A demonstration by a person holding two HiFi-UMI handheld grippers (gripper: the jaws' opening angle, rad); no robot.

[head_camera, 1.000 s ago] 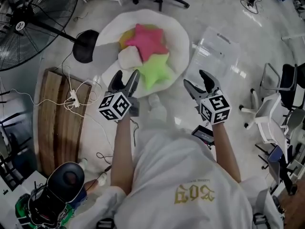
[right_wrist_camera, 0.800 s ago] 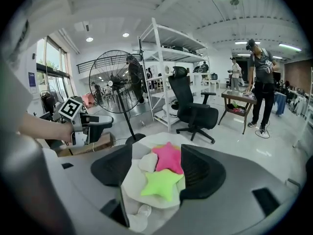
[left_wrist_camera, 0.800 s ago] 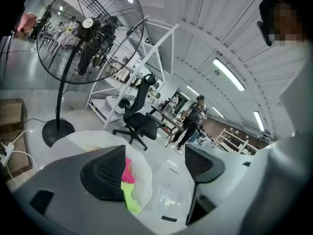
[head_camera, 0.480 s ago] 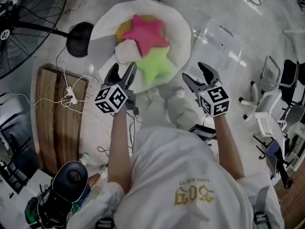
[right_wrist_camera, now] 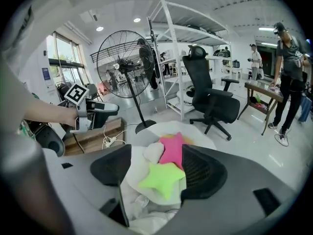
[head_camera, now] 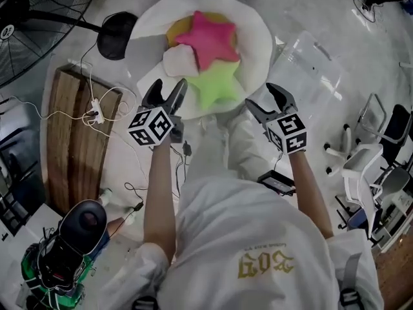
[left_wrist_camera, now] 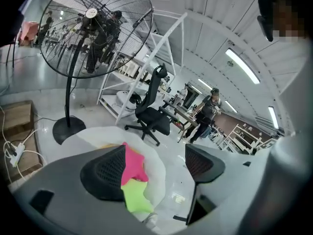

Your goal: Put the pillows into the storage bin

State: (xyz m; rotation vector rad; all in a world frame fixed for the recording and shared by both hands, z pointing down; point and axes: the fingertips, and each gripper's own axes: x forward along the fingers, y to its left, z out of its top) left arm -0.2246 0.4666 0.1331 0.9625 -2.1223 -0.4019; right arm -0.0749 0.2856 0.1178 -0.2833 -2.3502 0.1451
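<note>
Centrally, near the top of the head view, a round white fabric cushion point(head_camera: 258, 41) lies on the floor and carries four pillows. These are a pink star-shaped pillow point(head_camera: 210, 37), a lime-green star-shaped pillow point(head_camera: 219, 86) below it in the frame, a small white pillow point(head_camera: 179, 60) to their left, and a yellow pillow point(head_camera: 177, 28) partly under the pink one. A clear plastic storage bin point(head_camera: 310, 70) stands just right of the cushion. The left gripper point(head_camera: 169, 90) and right gripper point(head_camera: 261, 99) hover at the cushion's lower edge, each with jaws wide apart, gripping nothing. A black pedestal fan point(head_camera: 39, 18) occupies the upper left, a wooden board point(head_camera: 71, 147) the left.
</note>
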